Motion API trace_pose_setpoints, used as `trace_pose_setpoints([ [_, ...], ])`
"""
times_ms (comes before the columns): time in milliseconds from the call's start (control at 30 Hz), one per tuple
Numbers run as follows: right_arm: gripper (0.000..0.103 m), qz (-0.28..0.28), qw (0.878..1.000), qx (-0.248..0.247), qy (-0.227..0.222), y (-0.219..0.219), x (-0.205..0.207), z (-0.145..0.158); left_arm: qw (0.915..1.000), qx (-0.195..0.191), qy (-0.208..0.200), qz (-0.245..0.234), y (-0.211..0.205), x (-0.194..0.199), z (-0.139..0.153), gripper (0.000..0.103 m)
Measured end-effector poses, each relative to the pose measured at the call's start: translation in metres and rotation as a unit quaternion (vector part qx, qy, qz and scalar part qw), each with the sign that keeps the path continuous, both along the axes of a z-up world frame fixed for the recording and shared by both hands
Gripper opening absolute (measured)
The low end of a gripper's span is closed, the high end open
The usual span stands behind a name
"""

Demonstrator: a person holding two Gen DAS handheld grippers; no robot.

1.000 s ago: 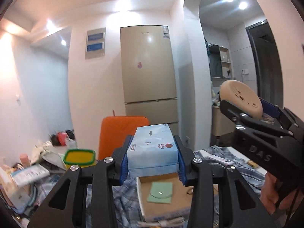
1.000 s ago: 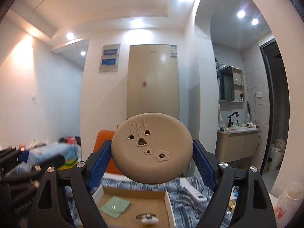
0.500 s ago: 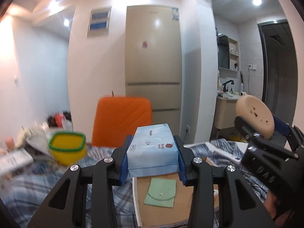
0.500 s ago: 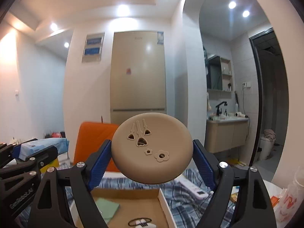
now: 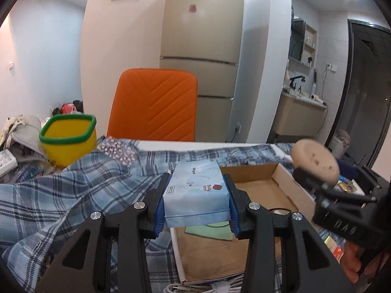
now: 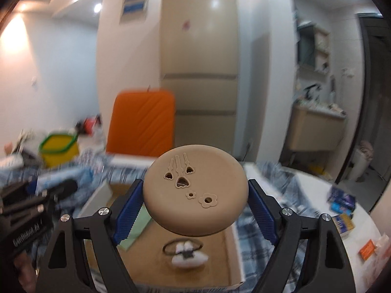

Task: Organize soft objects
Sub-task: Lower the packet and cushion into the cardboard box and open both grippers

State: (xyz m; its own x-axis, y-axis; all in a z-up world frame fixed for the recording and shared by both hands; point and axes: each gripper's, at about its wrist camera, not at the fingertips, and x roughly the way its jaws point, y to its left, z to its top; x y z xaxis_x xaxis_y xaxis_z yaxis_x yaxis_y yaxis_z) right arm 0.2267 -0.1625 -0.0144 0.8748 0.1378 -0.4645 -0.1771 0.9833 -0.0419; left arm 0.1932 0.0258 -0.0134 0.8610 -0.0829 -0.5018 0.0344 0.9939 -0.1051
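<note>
My left gripper (image 5: 195, 202) is shut on a light blue tissue pack (image 5: 196, 193) and holds it above the near left part of a shallow cardboard box (image 5: 288, 178). My right gripper (image 6: 195, 205) is shut on a round beige cushion (image 6: 195, 193) with cut-out holes and holds it above the same box (image 6: 234, 244). In the left wrist view the cushion (image 5: 315, 158) shows at the right. A green cloth (image 5: 210, 229) and a white hair tie (image 6: 187, 254) lie in the box.
A blue plaid cloth (image 5: 61, 190) covers the table. A yellow bin with a green rim (image 5: 68, 139) stands at the far left. An orange chair (image 5: 154, 105) stands behind the table. Small packets (image 6: 342, 210) lie at the right. A white cable (image 5: 207, 287) lies in front of the box.
Both grippers have tilted and come down toward the box, each still holding its object. The table and box now fill more of both views.
</note>
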Motion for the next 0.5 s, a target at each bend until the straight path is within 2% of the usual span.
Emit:
trace_pose_setpoints([
  [100,0.085,0.014,0.998,-0.009,0.058,0.007,0.017,-0.020,0.9998,0.000,0.020,-0.006,-0.002,0.003,-0.007,0.040],
  [200,0.085,0.020,0.995,-0.009,0.093,0.007,0.027,-0.037,0.9995,0.010,0.027,-0.010,-0.006,0.004,-0.010,0.040],
  [500,0.085,0.035,0.994,-0.018,0.100,0.017,0.033,-0.052,0.9996,0.024,0.013,-0.009,-0.007,0.003,-0.009,0.040],
])
